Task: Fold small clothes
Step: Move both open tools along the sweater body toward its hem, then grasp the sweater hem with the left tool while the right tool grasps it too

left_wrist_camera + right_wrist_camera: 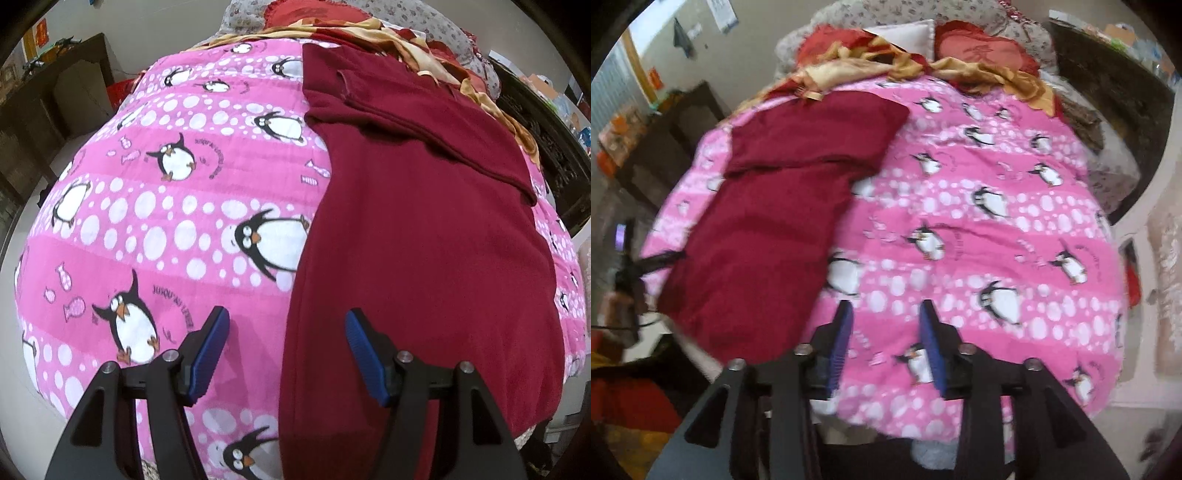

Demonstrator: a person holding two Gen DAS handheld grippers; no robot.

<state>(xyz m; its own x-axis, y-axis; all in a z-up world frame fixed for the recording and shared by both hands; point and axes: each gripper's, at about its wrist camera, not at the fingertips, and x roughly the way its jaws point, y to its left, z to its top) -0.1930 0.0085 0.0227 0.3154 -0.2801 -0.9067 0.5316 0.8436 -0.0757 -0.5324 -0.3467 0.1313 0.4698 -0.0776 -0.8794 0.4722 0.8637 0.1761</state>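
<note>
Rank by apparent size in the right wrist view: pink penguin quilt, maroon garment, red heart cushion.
1. Pink penguin quilt, by far the largest.
2. Maroon garment.
3. Red heart cushion, smallest, though it lies farthest away.

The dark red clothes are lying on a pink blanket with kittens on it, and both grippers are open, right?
Not kittens. The pink blanket has penguins on it, as the left wrist view shows. The dark red clothes do lie on it, and the left gripper and right gripper are both open.
</note>
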